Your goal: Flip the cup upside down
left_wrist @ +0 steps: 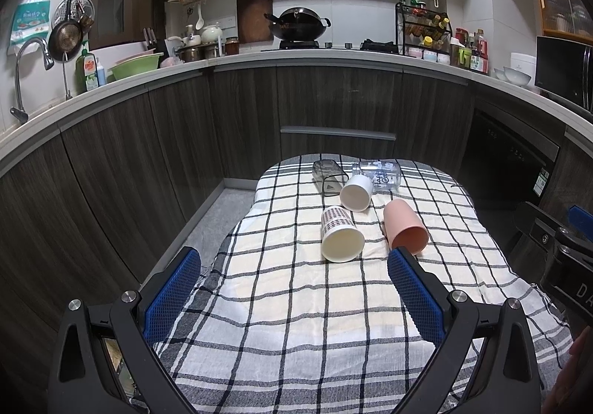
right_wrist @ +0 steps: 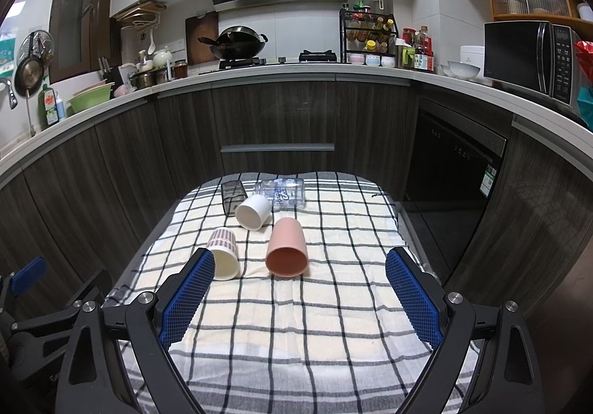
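Observation:
Several cups lie on their sides on a checked cloth [left_wrist: 296,321] [right_wrist: 315,321]: a pink cup [left_wrist: 404,228] [right_wrist: 286,247], a patterned paper cup [left_wrist: 340,233] [right_wrist: 223,254], a white cup [left_wrist: 356,192] [right_wrist: 254,212], a clear printed glass [left_wrist: 381,176] [right_wrist: 283,193] and a dark smoky cup [left_wrist: 328,176] [right_wrist: 232,196]. My left gripper [left_wrist: 294,264] is open and empty, short of the paper and pink cups. My right gripper [right_wrist: 300,265] is open and empty, its left pad [right_wrist: 187,297] overlapping the paper cup in view.
The small table ends at the cloth's edges, with floor [left_wrist: 218,214] to the left. Dark kitchen cabinets [left_wrist: 333,99] curve around behind, a dishwasher [right_wrist: 452,169] to the right. The right gripper's body [left_wrist: 563,247] shows at the left view's right edge.

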A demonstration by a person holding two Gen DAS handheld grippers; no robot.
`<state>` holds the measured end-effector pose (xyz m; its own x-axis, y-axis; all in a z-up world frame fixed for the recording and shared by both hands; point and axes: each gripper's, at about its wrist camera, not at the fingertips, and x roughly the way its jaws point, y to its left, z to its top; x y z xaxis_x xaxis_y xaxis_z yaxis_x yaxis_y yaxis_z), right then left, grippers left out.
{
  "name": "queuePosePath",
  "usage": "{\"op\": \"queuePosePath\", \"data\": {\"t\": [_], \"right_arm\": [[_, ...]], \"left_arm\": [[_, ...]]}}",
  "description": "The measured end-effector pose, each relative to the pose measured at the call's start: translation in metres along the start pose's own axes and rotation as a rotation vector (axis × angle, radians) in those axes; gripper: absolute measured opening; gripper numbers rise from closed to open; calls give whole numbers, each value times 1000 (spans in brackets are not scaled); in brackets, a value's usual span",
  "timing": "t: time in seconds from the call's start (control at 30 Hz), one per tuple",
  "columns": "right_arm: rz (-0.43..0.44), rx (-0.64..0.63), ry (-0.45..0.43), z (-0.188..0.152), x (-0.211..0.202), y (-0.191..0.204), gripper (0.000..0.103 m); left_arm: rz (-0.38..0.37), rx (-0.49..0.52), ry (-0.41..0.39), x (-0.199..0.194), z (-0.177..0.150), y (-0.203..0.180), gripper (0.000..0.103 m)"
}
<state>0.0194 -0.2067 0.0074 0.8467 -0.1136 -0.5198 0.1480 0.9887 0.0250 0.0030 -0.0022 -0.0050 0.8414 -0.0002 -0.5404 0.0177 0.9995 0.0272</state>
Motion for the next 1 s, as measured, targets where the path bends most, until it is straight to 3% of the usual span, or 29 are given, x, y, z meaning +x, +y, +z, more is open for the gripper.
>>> {"op": "queuePosePath", "data": {"t": [0.57, 1.0], "right_arm": [[-11, -9, 68, 15, 60, 1, 93], [-8, -53, 199, 32, 170, 19, 93]], "left_arm": [[0, 6, 57, 51, 20, -10, 103], [58, -14, 99, 140, 32, -10, 103]]}}
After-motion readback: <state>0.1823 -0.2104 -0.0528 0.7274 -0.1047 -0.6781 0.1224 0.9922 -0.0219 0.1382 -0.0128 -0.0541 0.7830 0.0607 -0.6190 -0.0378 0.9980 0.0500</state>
